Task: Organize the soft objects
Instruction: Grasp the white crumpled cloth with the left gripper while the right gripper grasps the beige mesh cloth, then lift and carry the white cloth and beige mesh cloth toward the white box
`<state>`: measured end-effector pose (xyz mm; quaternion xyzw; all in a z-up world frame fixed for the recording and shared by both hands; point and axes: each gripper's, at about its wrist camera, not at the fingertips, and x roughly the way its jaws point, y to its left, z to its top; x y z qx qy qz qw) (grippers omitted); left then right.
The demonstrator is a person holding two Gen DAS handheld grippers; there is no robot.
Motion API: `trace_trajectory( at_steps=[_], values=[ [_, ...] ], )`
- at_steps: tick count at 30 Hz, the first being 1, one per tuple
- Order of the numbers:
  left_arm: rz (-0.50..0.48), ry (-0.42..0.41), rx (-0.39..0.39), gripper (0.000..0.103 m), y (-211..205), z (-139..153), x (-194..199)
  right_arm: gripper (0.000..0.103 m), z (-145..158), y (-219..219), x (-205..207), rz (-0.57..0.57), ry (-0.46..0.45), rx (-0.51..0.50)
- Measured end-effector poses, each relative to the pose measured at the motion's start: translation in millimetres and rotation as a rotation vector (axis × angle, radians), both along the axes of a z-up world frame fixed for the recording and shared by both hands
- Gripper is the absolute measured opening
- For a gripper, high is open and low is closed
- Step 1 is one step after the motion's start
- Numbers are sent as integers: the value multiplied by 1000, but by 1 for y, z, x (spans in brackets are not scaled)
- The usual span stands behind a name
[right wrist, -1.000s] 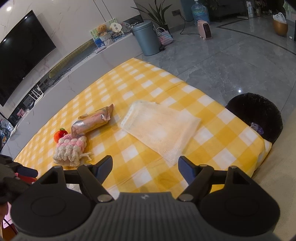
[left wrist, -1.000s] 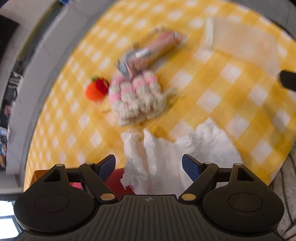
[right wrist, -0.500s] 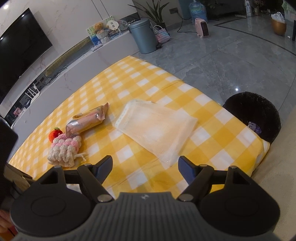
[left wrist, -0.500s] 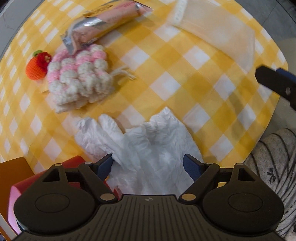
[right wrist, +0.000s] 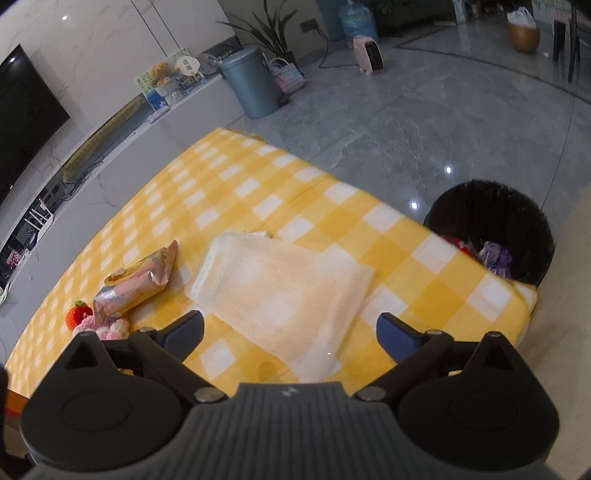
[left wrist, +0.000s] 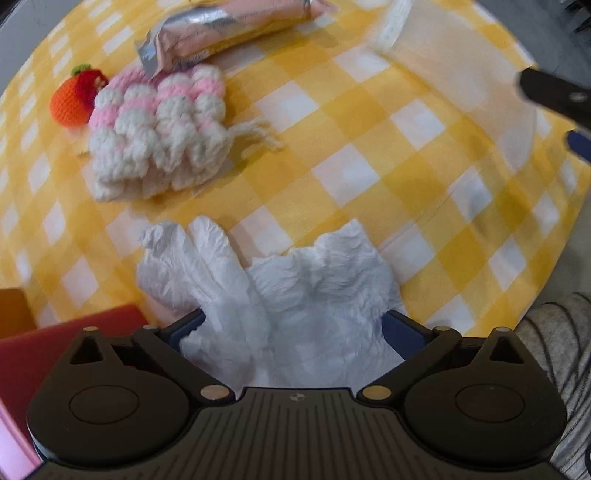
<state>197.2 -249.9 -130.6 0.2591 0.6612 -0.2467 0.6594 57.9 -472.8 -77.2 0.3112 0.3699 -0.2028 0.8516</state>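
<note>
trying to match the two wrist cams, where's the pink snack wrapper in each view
Left wrist view: the pink snack wrapper lies along the top edge, just above the pink and white crochet piece.
Right wrist view: the wrapper sits at lower left, left of the pale folded cloth.
Shared landmark: the orange crochet strawberry, close to the wrapper's silver end in both.

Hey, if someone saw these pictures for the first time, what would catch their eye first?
Probably the crumpled white tissue filling the gap between the open left gripper fingers. Then the pink-and-white crocheted piece with the orange knitted fruit beside it, on the yellow checked tablecloth.
</note>
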Motion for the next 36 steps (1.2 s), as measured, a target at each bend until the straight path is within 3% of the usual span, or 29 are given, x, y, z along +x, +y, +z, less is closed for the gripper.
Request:
trace_trajectory(
  at_steps=[3,5,7,9,11,15,22,23,25,29,31,36],
  values=[
    [47,-25,-25,103,6,3,-1,98,-5,3,9,12,28,-4],
    [22,-34,-40,101,6,5,-5,98,-9,4,14,16,44,2],
    [9,-42,-55,85,1,11,-8,98,-13,5,17,2,65,7],
    [11,-44,-68,47,0,18,-9,98,-17,4,20,-13,91,6],
    [6,-47,-55,35,-3,22,-7,99,-22,3,24,-25,111,10],
    [-21,-64,-50,26,-9,25,-12,101,-23,9,33,-13,134,-30],
    [-25,-81,-90,26,-8,50,-33,98,-27,20,45,39,199,-130],
    [-28,-87,-102,26,-6,54,-37,94,-26,20,43,35,197,-139],
    [-55,-107,-127,26,5,72,-45,63,-22,19,38,1,202,-173],
    [-66,-156,-216,26,22,99,-58,42,-20,13,29,-31,185,-170],
    [-50,-177,-272,27,30,113,-63,14,-19,11,27,-23,164,-149],
    [-23,-267,-368,27,48,145,-77,7,-18,9,23,22,92,-61]
  ],
)
